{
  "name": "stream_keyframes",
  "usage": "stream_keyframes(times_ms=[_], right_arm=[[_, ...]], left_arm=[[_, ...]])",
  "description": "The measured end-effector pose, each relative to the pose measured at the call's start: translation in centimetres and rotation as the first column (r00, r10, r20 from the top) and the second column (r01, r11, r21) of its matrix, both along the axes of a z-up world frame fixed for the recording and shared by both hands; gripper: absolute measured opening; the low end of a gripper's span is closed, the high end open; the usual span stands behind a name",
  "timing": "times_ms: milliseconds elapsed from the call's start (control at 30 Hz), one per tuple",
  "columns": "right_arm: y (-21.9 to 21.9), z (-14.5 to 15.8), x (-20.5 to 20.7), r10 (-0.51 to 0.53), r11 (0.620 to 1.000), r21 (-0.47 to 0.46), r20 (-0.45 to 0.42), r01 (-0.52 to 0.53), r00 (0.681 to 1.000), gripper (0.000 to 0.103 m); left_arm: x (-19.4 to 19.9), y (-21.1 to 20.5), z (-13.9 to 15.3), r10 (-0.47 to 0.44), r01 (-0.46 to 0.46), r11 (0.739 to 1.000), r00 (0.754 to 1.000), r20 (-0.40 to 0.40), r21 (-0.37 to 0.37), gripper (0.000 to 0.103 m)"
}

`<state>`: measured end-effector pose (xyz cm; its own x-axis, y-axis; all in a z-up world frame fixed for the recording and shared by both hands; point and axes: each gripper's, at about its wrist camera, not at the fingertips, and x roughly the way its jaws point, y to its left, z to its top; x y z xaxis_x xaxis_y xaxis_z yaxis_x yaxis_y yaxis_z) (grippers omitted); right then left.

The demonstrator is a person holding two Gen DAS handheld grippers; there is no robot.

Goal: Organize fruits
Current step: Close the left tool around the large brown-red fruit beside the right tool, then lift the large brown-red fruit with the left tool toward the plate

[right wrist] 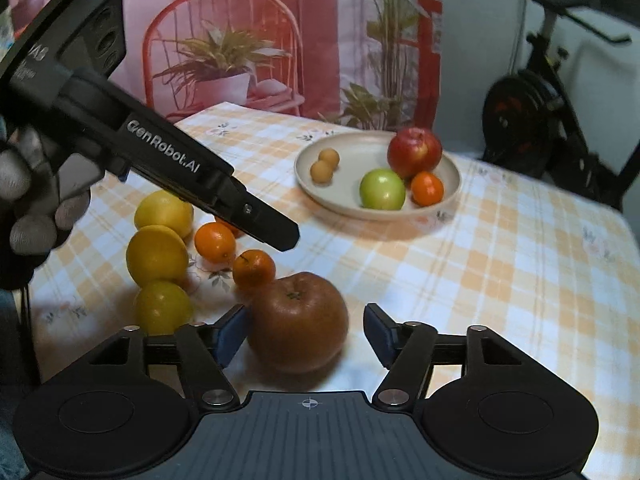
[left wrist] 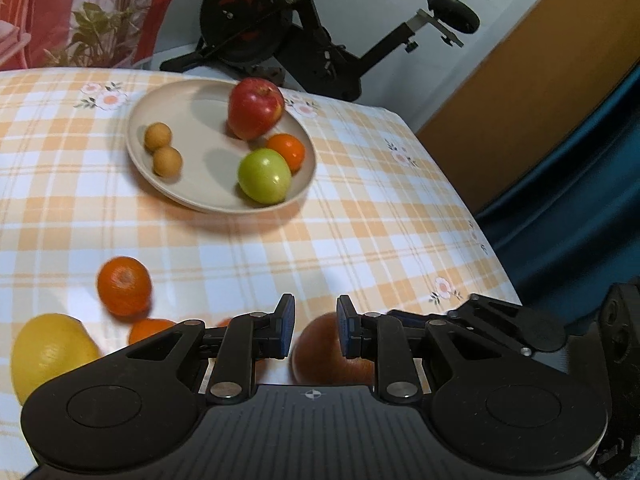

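Note:
A beige plate [right wrist: 448, 196] [left wrist: 180, 112] holds a red apple [right wrist: 414, 152] [left wrist: 255, 107], a green apple [right wrist: 382, 190] [left wrist: 264, 176], a small orange [right wrist: 427, 188] [left wrist: 289, 150] and two small tan fruits [right wrist: 324, 165] [left wrist: 162, 149]. A large brown apple [right wrist: 298, 320] [left wrist: 320, 352] sits on the checked cloth between my right gripper's [right wrist: 306, 334] open jaws, against the left pad. My left gripper [left wrist: 316, 326] [right wrist: 280, 236] hovers above the loose fruit, jaws slightly apart and empty. Three lemons [right wrist: 157, 254] and several oranges [right wrist: 254, 269] [left wrist: 124, 286] lie at left.
The table's right edge [left wrist: 460, 184] drops off to a dark blue cloth. An exercise bike [left wrist: 288, 32] [right wrist: 532, 120] stands behind the table. A pink printed backdrop [right wrist: 248, 40] hangs at the back.

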<state>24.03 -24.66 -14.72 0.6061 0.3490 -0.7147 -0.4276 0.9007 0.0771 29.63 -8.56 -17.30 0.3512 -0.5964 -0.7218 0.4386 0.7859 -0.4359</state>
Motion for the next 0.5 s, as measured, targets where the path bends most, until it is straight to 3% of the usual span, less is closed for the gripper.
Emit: stream_keyframes(times_ms=[500], right_arm=[[-0.3, -2.6, 0.3, -0.023, 0.998, 0.062, -0.066, 0.028, 0.998, 0.059]], left_arm=[[-1.3, -1.1, -0.9, -0.062, 0.062, 0.998, 0.998, -0.029, 0.008, 0.025]])
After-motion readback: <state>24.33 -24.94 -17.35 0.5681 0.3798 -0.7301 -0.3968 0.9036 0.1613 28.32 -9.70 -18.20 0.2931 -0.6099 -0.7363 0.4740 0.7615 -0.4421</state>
